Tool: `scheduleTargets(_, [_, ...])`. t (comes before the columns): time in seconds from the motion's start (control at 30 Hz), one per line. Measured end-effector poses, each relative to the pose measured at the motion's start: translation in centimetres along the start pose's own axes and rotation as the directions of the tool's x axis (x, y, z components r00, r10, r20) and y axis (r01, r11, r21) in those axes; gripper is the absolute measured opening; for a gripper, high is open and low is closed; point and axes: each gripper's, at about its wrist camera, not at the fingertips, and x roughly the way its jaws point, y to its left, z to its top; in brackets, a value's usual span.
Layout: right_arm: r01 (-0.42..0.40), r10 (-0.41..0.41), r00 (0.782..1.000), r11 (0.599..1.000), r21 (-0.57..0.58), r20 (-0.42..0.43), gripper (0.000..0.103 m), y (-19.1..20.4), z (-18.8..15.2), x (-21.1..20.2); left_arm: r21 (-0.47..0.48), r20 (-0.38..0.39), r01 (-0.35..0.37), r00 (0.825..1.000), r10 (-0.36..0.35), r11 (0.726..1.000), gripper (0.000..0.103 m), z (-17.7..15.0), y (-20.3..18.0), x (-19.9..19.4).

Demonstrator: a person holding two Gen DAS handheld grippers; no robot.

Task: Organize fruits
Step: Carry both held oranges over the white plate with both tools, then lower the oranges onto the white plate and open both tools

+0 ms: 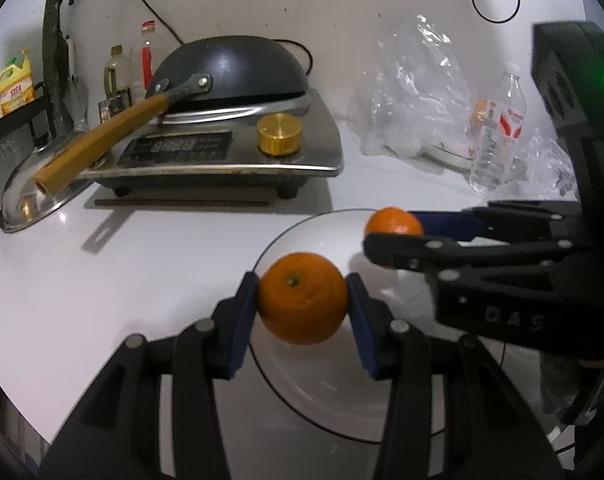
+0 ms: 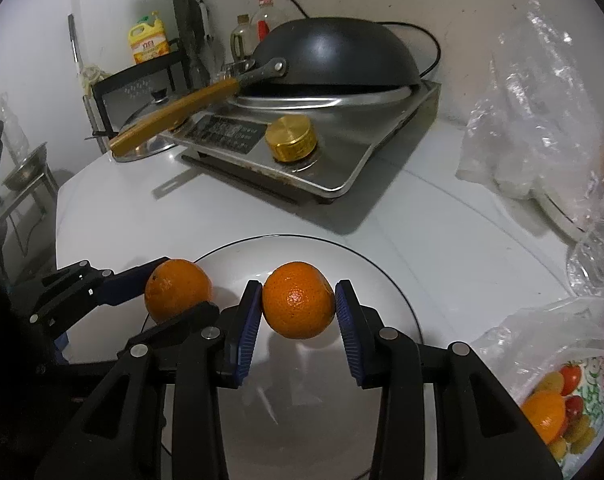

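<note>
Left claw (image 1: 302,312) and right claw (image 2: 298,308) each pinch an orange (image 1: 303,298) (image 2: 298,300) above the plate (image 2: 382,280) (still empty); release remains.

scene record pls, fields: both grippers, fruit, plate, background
left gripper: jaws shut on left orange
right gripper: jaws shut on right orange
plate: white, dark rim, on white counter; both oranges held over it, none resting on it
third orange: in plastic bag, right edge of right wrist view
background: black wok upturned on cooker
</note>
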Motion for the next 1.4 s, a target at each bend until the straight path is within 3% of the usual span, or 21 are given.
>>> scheduleTargets(0.67, [-0.007,0.006,0.998,1.000,-0.010,-0.068,0.040,1.1,0.7,2.2,-0.052,-0.031,0.042,0.999,-0.044,0.998,0.046,-0.5,0.8,0.5])
scheduleTargets(1.4, [0.035,-0.035,0.999,0.999,-0.002,0.030,0.040,0.9,-0.3,-4.9,-0.037,0.055,0.011,0.998,-0.009,0.999,0.047,0.0,-2.0,-4.4])
